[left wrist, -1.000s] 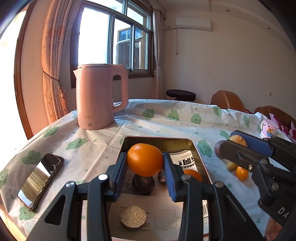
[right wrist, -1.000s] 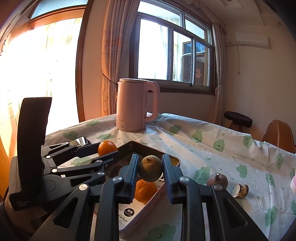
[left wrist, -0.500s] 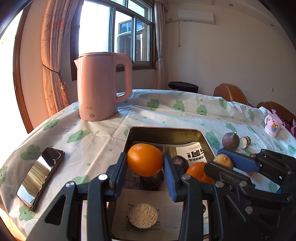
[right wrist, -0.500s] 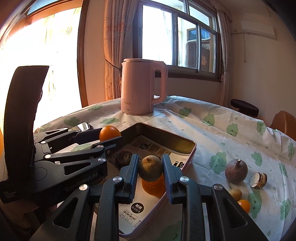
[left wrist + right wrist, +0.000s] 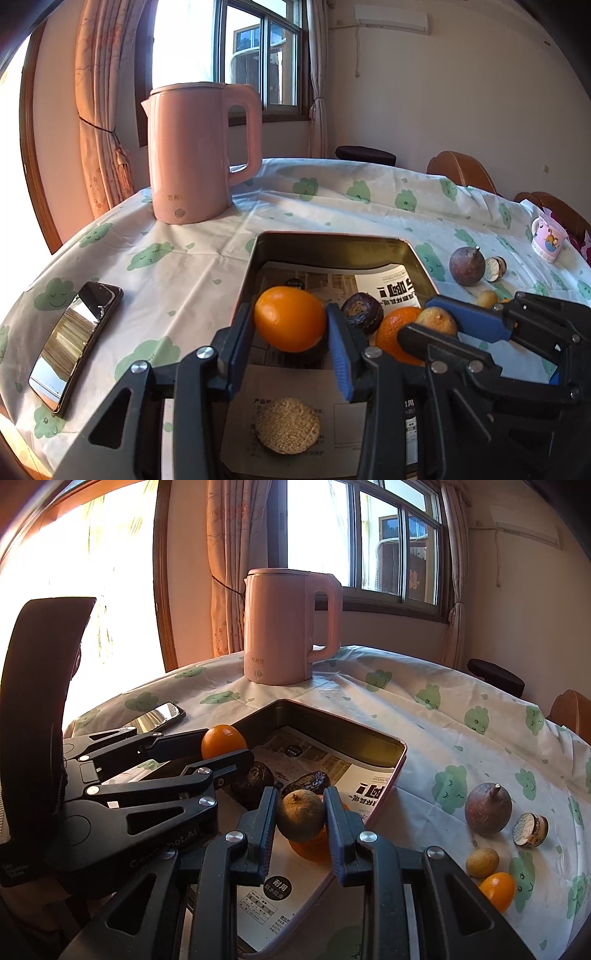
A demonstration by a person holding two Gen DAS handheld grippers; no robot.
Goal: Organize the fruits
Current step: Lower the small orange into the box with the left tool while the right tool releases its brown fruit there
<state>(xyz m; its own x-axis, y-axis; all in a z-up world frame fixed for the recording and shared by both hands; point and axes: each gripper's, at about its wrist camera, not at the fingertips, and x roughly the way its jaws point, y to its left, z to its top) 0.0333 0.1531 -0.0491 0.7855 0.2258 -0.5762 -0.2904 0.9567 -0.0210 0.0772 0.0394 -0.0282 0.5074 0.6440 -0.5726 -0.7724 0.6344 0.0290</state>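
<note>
My left gripper is shut on an orange and holds it over the metal tray. My right gripper is shut on a brownish-green fruit, low over the tray. In the tray lie another orange, dark wrinkled fruits and a cut half fruit. On the cloth to the right lie a purple-brown round fruit, a cut half, a small yellow fruit and a small orange.
A pink kettle stands behind the tray. A phone lies on the cloth at the left. A small pink cup stands at the far right. Chairs stand behind the table.
Both grippers have moved lower and further over the tray with their fruits still held. The right gripper has come in beside the left one.
</note>
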